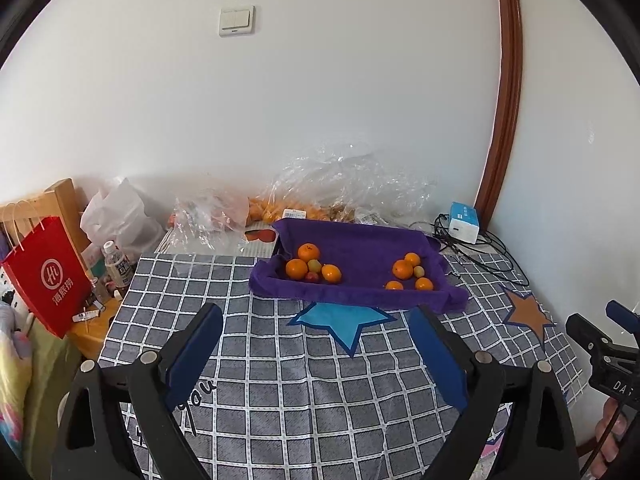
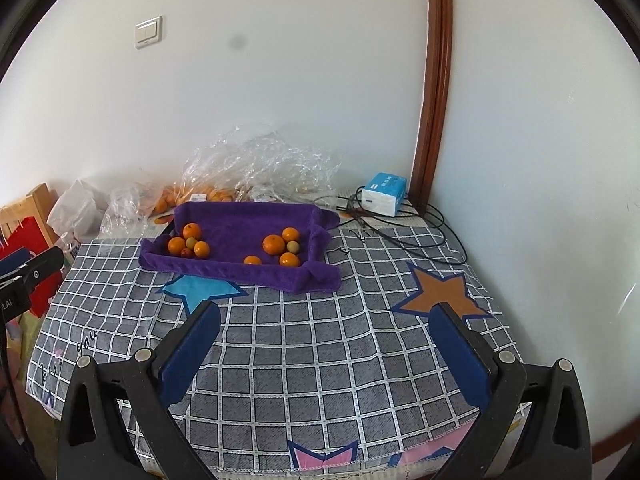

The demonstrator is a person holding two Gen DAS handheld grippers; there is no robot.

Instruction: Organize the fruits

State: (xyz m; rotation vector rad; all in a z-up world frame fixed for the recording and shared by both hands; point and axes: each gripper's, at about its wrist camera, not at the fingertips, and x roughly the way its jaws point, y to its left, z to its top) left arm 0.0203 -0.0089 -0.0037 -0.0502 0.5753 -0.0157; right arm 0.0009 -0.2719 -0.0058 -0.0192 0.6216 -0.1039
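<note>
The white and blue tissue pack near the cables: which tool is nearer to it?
Right. The right tool hangs open over the tablecloth's right half, on the tissue pack's side. The left tool, also open, is further left, facing the purple towel tray.

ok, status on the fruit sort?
Both hand-held grippers, left and right, open, empty. Oranges grouped in purple towel-lined tray. Nothing in the way.

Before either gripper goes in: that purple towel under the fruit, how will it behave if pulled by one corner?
The purple towel looks soft, with folded-up edges, so it would likely sag and bunch rather than slide flat. The round oranges on it would probably roll together or off. It seems light, so it should drag easily over the checked tablecloth.
</note>
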